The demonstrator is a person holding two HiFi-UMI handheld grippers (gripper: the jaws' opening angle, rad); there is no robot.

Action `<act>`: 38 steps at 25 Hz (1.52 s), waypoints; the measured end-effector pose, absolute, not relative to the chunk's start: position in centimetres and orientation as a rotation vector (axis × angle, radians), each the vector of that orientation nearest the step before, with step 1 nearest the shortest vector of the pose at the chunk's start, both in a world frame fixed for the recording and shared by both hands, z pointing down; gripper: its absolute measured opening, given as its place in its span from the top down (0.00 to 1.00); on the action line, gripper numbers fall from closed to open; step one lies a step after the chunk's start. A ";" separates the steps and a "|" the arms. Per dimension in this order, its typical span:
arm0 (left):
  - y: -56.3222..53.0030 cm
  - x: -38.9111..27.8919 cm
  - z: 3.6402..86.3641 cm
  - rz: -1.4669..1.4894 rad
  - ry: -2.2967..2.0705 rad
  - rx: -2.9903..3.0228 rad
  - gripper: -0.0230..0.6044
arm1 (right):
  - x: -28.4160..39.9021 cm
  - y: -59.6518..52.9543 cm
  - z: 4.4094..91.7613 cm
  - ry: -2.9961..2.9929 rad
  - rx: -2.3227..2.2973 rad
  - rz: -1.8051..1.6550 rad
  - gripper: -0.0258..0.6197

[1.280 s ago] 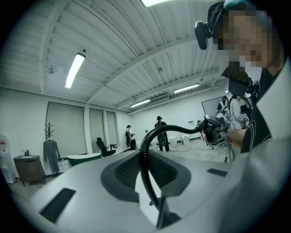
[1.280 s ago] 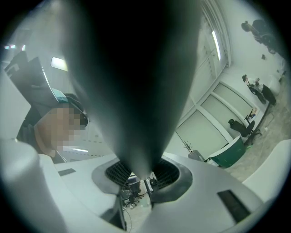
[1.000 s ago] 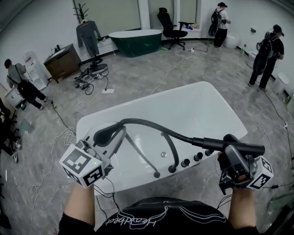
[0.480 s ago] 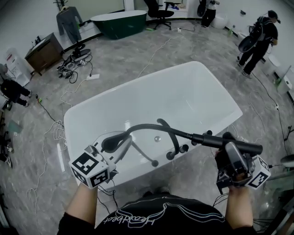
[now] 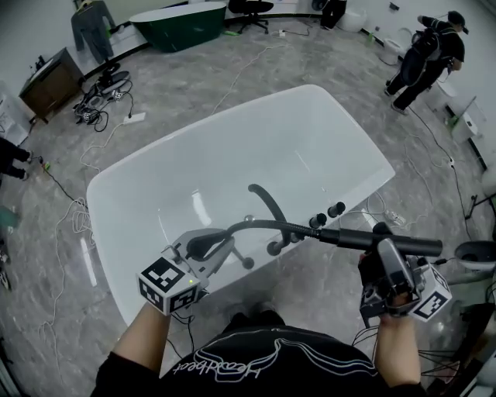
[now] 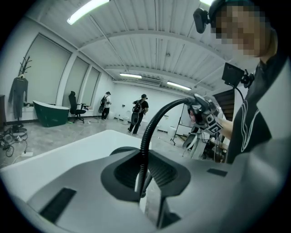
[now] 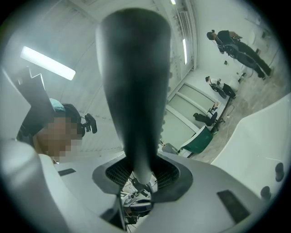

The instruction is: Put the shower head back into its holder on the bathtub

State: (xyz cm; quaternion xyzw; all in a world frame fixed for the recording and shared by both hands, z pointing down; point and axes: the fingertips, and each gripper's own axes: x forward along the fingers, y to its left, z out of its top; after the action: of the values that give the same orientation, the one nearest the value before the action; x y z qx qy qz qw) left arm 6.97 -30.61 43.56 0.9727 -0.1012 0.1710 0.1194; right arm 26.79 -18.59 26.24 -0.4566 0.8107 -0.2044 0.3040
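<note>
The black shower head [image 5: 387, 242] lies level in front of the white bathtub [image 5: 232, 147], with my right gripper [image 5: 385, 252] shut on its handle. Its black hose [image 5: 267, 226] arcs left to my left gripper [image 5: 203, 246], which is shut on it near the tub's front rim. A black spout [image 5: 267, 205] and black knobs [image 5: 325, 215] stand on that rim between the grippers. In the left gripper view the hose [image 6: 148, 136] rises from between the jaws of my left gripper [image 6: 144, 182]. The shower head [image 7: 134, 91] fills the right gripper view, gripped by my right gripper [image 7: 138, 175].
Cables [image 5: 101, 85] trail over the grey floor to the left of the tub and at its right corner. A green bathtub [image 5: 178, 23] and a wooden cabinet [image 5: 46, 81] stand far back. People [image 5: 422, 54] stand at the top right. A white fixture [image 5: 473, 252] sits at the right edge.
The head view has tipped down and closer, so the tub and room sit higher in the picture. My left gripper has shifted right with the hose. Both grips are unchanged.
</note>
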 end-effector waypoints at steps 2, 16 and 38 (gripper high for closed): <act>-30.0 7.4 45.1 0.519 -0.265 2.829 0.88 | 26.7 -18.1 26.7 2.144 -1.234 -0.535 0.75; -24.5 10.8 54.2 0.736 -0.110 2.709 0.88 | 26.9 -16.6 30.1 2.103 -1.338 -0.637 0.75; -22.8 4.0 58.1 0.666 -0.271 2.441 0.76 | 20.1 -20.7 37.6 2.276 -1.476 -0.800 0.75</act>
State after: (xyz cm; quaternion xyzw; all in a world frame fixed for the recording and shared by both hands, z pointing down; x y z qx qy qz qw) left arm 4.04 -22.77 58.08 0.9168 -0.1019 0.2500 0.2943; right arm 20.12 -20.70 37.63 -0.5155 0.7949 -0.2795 0.1558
